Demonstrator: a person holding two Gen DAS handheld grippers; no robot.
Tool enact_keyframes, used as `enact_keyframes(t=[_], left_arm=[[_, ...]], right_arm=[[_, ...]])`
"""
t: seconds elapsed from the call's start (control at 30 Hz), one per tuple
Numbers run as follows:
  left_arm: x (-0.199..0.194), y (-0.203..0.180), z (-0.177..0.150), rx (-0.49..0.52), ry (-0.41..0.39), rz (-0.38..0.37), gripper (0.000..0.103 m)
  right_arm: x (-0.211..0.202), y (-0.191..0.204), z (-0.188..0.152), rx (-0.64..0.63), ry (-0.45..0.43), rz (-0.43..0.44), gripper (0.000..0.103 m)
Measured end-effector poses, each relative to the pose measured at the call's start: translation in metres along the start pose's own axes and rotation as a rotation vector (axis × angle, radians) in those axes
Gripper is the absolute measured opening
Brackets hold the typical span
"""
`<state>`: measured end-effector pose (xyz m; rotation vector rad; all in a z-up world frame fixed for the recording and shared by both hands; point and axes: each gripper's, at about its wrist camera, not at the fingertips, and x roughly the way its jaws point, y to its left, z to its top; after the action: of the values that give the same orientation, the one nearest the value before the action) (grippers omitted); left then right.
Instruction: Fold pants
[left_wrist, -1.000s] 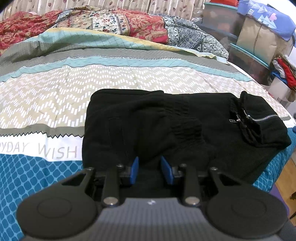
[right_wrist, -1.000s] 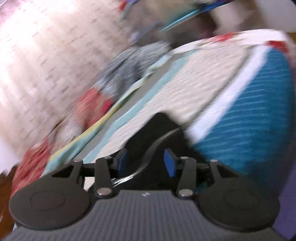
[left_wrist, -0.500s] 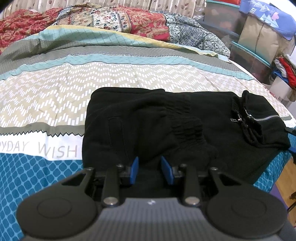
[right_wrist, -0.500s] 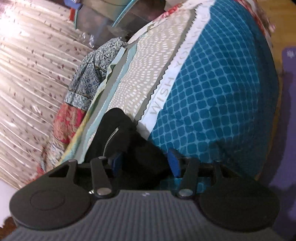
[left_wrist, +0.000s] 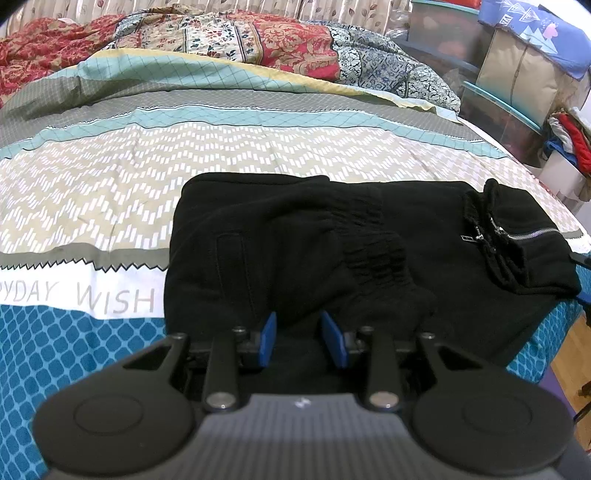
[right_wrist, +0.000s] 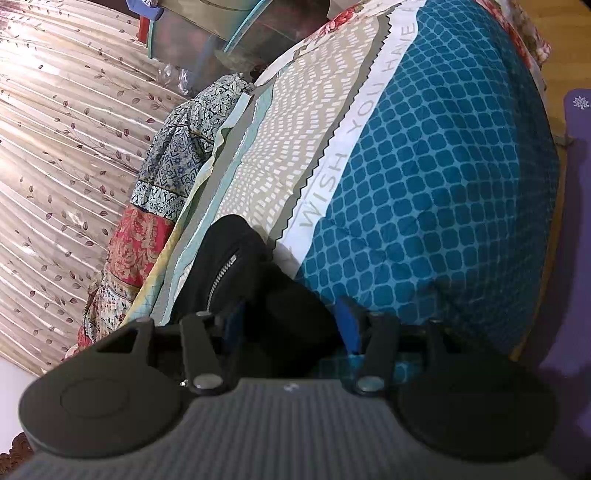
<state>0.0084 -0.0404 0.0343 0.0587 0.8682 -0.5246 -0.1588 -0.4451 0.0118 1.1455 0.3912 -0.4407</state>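
Patterned bedspread (left_wrist: 110, 177) bears black pants (left_wrist: 332, 251); storage bins (left_wrist: 480, 85) stand beside

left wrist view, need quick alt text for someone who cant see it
Black pants, folded, lie on a patterned bedspread, a zippered cuff at the right end. The left gripper sits at their near edge, blue pads straddling a bunch of fabric.

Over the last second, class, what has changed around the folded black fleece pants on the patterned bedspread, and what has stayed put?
The right gripper swung in and rolled, settling at the zippered end of the black fleece pants. Its jaws have just been opening, with black fabric between them, though a grip cannot be confirmed. The left gripper kept its place and opening at the near edge; pants and patterned bedspread lie as before.
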Motion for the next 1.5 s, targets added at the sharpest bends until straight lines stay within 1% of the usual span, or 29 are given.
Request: enact_keyframes(t=[0.1, 0.23, 0.33, 0.4, 0.6, 0.63, 0.7, 0.77, 0.8, 0.83, 0.87, 0.9, 0.93, 0.97, 1.0, 1.07, 1.13, 1.17, 1.23, 1.27, 1.3, 1.33, 1.37, 1.4, 1.43, 1.5], left_arm=[[0.000, 0.000, 0.000, 0.002, -0.001, -0.003, 0.030], [-0.001, 0.001, 0.001, 0.004, 0.006, -0.007, 0.030], [-0.001, 0.001, 0.001, 0.008, 0.009, -0.007, 0.030], [-0.001, 0.001, 0.002, 0.008, 0.011, -0.007, 0.030], [0.000, 0.002, 0.004, 0.013, 0.020, -0.002, 0.030], [0.000, 0.002, 0.004, 0.015, 0.021, -0.001, 0.030], [0.001, 0.001, 0.005, 0.021, 0.024, 0.002, 0.030], [0.002, 0.000, 0.006, 0.024, 0.027, 0.006, 0.030], [0.002, 0.000, 0.007, 0.024, 0.027, 0.007, 0.030], [0.002, 0.000, 0.007, 0.024, 0.028, 0.009, 0.030], [0.003, -0.001, 0.007, 0.024, 0.028, 0.010, 0.031], [0.003, -0.001, 0.008, 0.024, 0.029, 0.010, 0.031], [0.003, -0.002, 0.009, 0.024, 0.032, 0.009, 0.031], [0.002, -0.001, 0.010, 0.020, 0.037, 0.004, 0.031], [0.000, 0.001, 0.013, 0.005, 0.043, -0.005, 0.031], [-0.007, 0.012, 0.021, -0.069, 0.049, -0.038, 0.030], [-0.021, 0.024, 0.030, -0.157, 0.011, -0.089, 0.028], [-0.030, 0.031, 0.036, -0.209, -0.015, -0.127, 0.028], [-0.042, 0.037, 0.050, -0.283, -0.051, -0.228, 0.028], [-0.046, 0.036, 0.057, -0.291, -0.065, -0.265, 0.030], [-0.049, 0.031, 0.065, -0.276, -0.072, -0.287, 0.033], [-0.050, 0.025, 0.073, -0.251, -0.071, -0.296, 0.047], [-0.049, 0.017, 0.080, -0.221, -0.063, -0.303, 0.069], [-0.046, 0.008, 0.087, -0.192, -0.047, -0.316, 0.080], [-0.041, 0.001, 0.092, -0.170, -0.026, -0.346, 0.092], [-0.027, -0.007, 0.095, -0.168, 0.014, -0.411, 0.094]], right_arm=[[-0.003, 0.001, 0.002, -0.004, -0.006, 0.011, 0.056], [-0.017, -0.001, 0.007, 0.016, -0.083, 0.076, 0.058], [-0.022, 0.000, 0.015, -0.009, -0.111, 0.094, 0.069], [-0.021, 0.000, 0.019, -0.033, -0.113, 0.089, 0.069], [0.001, 0.000, 0.021, -0.045, -0.061, 0.090, 0.071], [0.006, 0.000, 0.019, -0.058, -0.050, 0.083, 0.073], [0.017, -0.002, 0.014, -0.085, -0.010, 0.062, 0.074], [0.022, 0.001, 0.007, -0.122, 0.001, 0.082, 0.074], [0.026, 0.005, 0.004, -0.144, 0.028, 0.092, 0.072], [0.028, 0.011, 0.002, -0.170, 0.044, 0.083, 0.067], [0.031, 0.017, -0.001, -0.213, 0.054, 0.052, 0.041], [0.034, 0.023, -0.002, -0.240, 0.073, 0.037, 0.027], [0.033, 0.027, -0.003, -0.247, 0.066, 0.027, 0.026], [0.030, 0.033, -0.004, -0.260, 0.055, 0.038, 0.023], [0.026, 0.041, -0.006, -0.286, 0.040, 0.052, 0.023], [0.017, 0.063, -0.012, -0.364, 0.014, 0.071, 0.022], [0.010, 0.087, -0.020, -0.449, -0.001, 0.102, 0.022], [0.006, 0.102, -0.028, -0.507, -0.006, 0.121, 0.022], [0.003, 0.130, -0.047, -0.630, -0.001, 0.160, 0.022], [0.003, 0.145, -0.059, -0.700, 0.008, 0.180, 0.022], [0.003, 0.158, -0.073, -0.764, 0.021, 0.198, 0.022], [0.005, 0.169, -0.086, -0.811, 0.036, 0.212, 0.022], [0.007, 0.179, -0.100, -0.850, 0.057, 0.228, 0.022], [0.010, 0.188, -0.114, -0.882, 0.084, 0.248, 0.022], [0.015, 0.196, -0.129, -0.916, 0.110, 0.267, 0.022], [0.022, 0.208, -0.157, -0.999, 0.155, 0.295, 0.022]])
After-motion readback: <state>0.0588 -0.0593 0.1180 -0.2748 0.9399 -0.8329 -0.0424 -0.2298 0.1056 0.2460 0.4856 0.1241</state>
